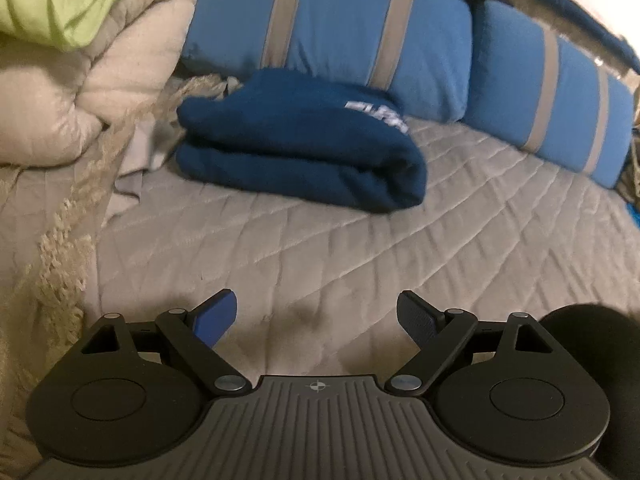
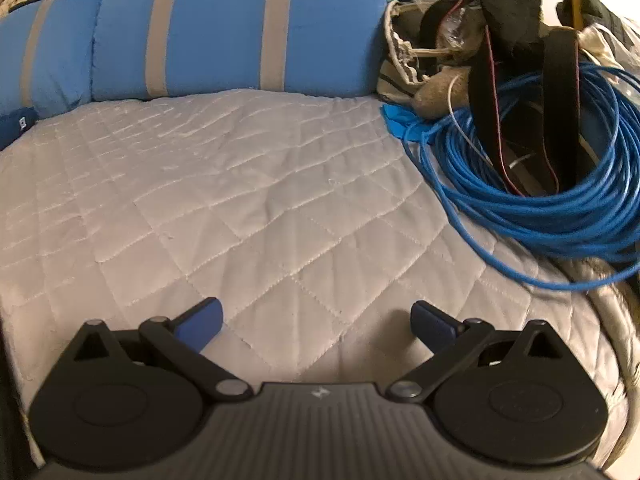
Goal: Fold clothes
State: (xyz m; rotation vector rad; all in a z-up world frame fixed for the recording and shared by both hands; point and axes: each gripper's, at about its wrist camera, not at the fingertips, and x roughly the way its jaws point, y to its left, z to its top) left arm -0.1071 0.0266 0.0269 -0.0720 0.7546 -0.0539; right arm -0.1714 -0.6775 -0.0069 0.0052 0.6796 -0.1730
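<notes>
The folded navy garment (image 1: 300,140) lies on the bed (image 1: 360,248) against the striped pillows (image 1: 332,28), ahead of the left gripper (image 1: 316,320), the nearer one, while the right gripper (image 2: 316,324) faces bare quilt, both wide open and empty.

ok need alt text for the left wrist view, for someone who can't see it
A folded navy blue garment lies on a grey quilted bedspread, in front of blue pillows with grey stripes. The open left gripper is empty in the foreground.

Home bedroom: quilted bedspread (image 2: 240,200), striped blue pillows (image 1: 332,28), rolled comforter (image 1: 100,92).
</notes>
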